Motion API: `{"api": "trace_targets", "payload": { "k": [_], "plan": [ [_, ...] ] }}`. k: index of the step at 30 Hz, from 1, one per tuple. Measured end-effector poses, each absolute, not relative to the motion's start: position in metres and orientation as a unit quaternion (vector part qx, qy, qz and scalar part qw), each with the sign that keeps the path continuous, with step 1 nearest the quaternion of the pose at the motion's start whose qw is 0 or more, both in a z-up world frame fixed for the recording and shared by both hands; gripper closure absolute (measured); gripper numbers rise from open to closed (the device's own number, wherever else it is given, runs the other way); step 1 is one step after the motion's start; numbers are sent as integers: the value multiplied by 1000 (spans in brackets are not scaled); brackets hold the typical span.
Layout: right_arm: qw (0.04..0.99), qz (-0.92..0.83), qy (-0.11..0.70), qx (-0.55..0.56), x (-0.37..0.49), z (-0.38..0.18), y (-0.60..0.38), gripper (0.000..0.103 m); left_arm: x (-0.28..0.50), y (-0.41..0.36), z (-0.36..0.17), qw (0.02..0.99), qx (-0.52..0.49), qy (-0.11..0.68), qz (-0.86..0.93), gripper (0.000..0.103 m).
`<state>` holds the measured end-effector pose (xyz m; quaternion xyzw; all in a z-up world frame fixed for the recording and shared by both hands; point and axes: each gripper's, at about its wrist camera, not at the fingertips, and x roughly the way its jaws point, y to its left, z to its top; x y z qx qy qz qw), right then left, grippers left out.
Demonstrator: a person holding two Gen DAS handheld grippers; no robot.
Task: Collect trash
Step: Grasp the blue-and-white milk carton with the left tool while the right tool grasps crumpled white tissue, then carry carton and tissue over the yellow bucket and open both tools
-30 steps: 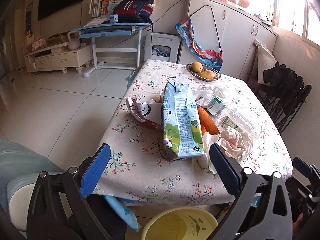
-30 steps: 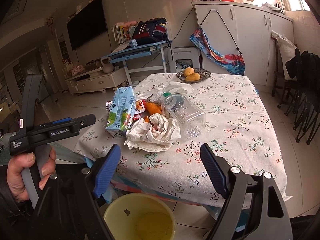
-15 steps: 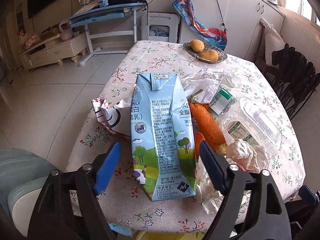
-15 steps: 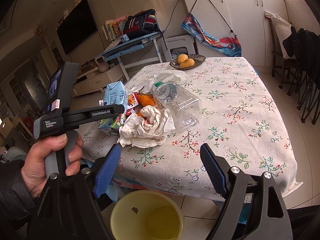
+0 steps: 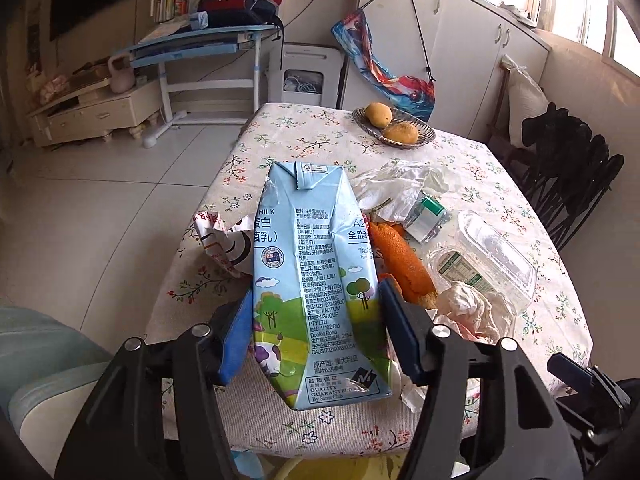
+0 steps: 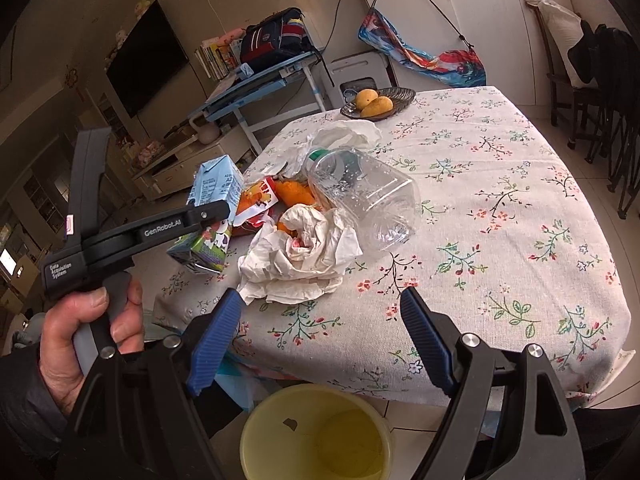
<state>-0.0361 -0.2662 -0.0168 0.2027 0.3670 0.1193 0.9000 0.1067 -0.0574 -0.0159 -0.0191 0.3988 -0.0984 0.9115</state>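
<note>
The left gripper (image 5: pixel 316 336) has its jaws round the lower part of the blue milk carton (image 5: pixel 316 280), low and centre in the left wrist view. They have just been closing, with the carton between them. The right-hand pad lies against the carton's edge; on the left a sliver of gap may remain, so I cannot tell for certain that the squeeze is complete. The carton lies flat on the bench (image 5: pixel 520 168), its folded top pointing to the far side and its base near the front edge.

The step in hand looks like taking the carton as the first piece of trash. To do it well, finish the squeeze across the flat sides until both pads bear evenly, but not so hard that the dented carton buckles and slips. Then lift straight up before drawing back, since the orange peel (image 5: pixel 404 264) and a torn wrapper (image 5: pixel 224 248) lie close on either side and could be dragged along.

The right gripper (image 6: pixel 320 344), at the bottom of the right wrist view, has its jaws wide with nothing between them, poised before the crumpled tissue (image 6: pixel 304 256). Beyond it lies a clear plastic bottle (image 6: pixel 360 196) on its side. The yellow bin (image 6: pixel 316 436) sits on the floor below the bench's front edge, at the bottom centre, so the carry to it is short and mostly downward.
</note>
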Motion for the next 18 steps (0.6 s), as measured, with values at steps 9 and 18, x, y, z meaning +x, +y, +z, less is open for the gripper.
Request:
{"api": "trace_targets", "payload": {
  "k": [9,18],
  "plan": [
    [843,128,390,346,1,-47,-284,39,81,-31,-4,924,-34,367,-105,45],
    [818,163,381,399,11,-53,-285,87,70,-25,-5,925,-33,361,-112,45]
  ]
}}
